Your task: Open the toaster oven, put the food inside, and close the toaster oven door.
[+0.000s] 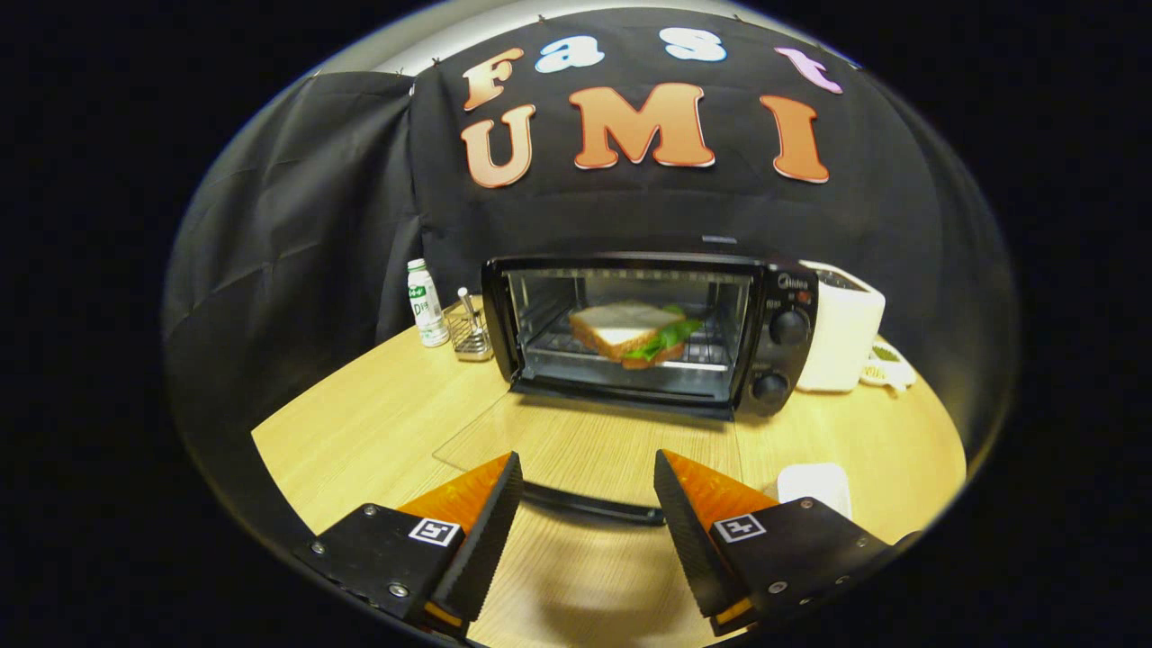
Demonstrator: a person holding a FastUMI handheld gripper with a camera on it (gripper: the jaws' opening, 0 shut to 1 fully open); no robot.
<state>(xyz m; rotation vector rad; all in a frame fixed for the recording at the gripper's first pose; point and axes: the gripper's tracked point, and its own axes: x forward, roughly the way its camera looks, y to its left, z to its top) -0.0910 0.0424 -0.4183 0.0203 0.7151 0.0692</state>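
A black toaster oven [774, 333] stands at the back of the wooden table [360, 432]. Its glass door [594, 441] lies folded down flat toward me. The door's black handle [589, 504] runs crosswise just ahead of the gap between my fingers. On the rack inside the oven rests a sandwich [630, 331] of white bread with green leaves sticking out. My gripper [589, 481] is open, hovering above the door's near edge, with nothing between the fingers.
A white appliance [841, 337] stands right of the oven, with a small dish [886, 369] beside it. Left of the oven are a small white bottle [426, 304] and a wire rack [470, 335]. A white object [814, 486] lies beside my right finger.
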